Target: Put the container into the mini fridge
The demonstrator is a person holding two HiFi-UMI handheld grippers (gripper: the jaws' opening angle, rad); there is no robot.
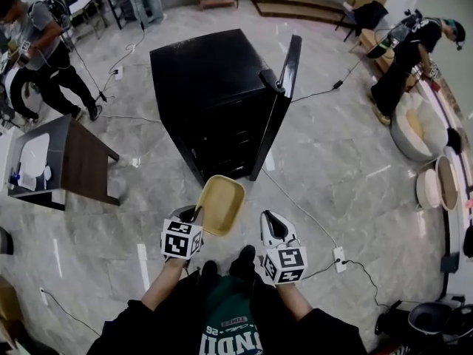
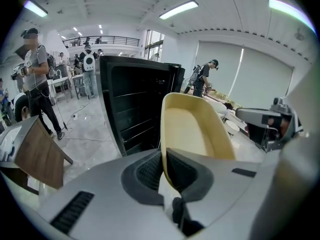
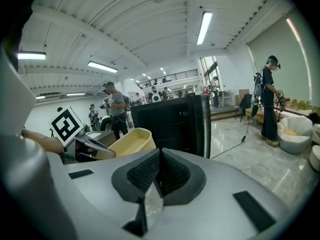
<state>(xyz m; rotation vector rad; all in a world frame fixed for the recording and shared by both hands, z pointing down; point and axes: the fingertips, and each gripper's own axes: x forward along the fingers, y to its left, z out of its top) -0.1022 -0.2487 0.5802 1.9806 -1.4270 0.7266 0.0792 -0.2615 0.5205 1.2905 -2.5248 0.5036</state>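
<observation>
While in the clenched left gripper [image 2: 165, 170], one shallow pale-yellow container [image 1: 219, 203]; one black mini fridge [image 1: 213, 87]; right gripper [image 3: 157, 176] closed, empty.

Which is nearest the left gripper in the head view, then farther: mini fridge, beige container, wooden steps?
1. Container: gripped by the left gripper.
2. Mini fridge: straight ahead, door open.
3. Wooden steps: far back, beyond the fridge.

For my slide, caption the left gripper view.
Left gripper clamps the container by its rim, facing the open mini fridge.
</observation>
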